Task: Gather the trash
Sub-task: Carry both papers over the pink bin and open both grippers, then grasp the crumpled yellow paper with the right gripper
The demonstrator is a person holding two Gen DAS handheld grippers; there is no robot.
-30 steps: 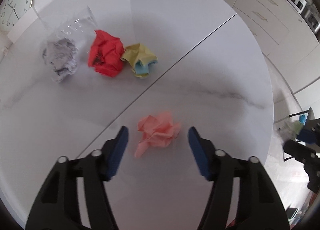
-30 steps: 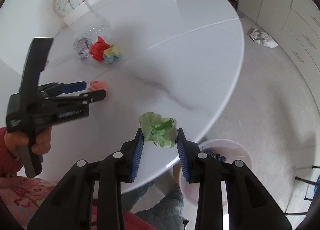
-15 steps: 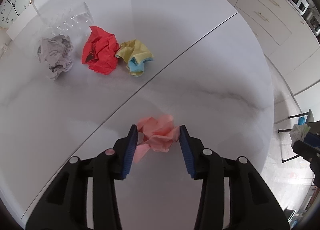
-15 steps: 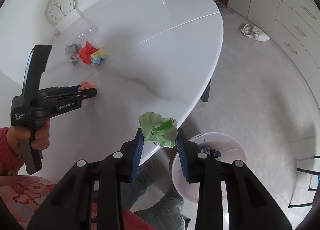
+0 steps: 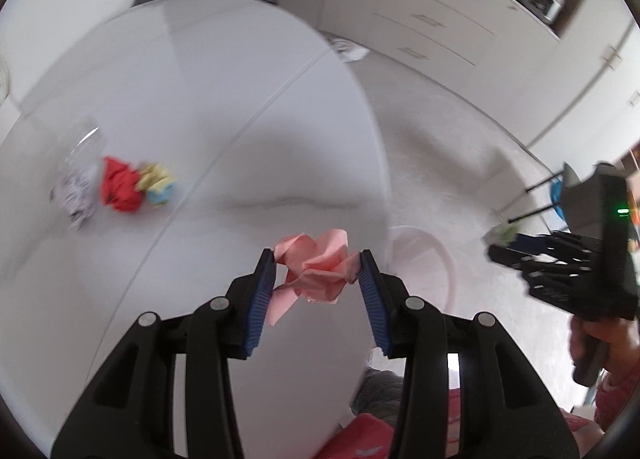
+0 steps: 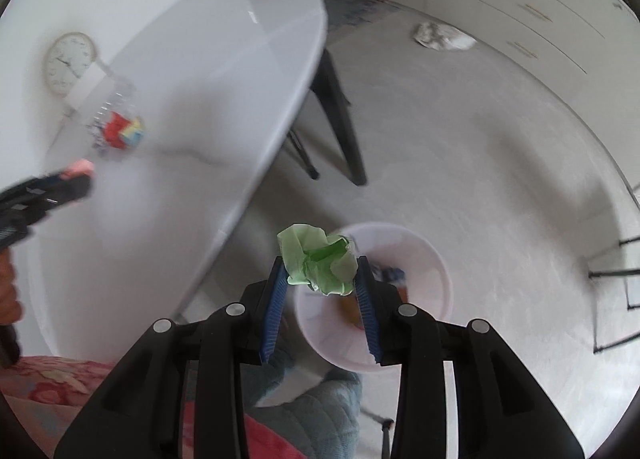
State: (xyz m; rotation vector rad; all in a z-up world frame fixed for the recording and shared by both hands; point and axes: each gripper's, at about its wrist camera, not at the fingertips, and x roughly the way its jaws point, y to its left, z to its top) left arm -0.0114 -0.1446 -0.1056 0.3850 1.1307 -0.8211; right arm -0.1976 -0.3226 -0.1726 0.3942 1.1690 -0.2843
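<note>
My left gripper clamps a featherlight, springy pink paper wad across its bulk (soft, crushable), while my right gripper is opening around a green paper wad above the bin.

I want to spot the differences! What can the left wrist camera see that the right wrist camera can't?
Only the left wrist view shows the pink paper ball close up between the left gripper fingers. Only the right wrist view shows the clock and the inside of the white bin, with the green paper ball between the right gripper fingers, which are opening. Both show the table and the red paper ball.
</note>
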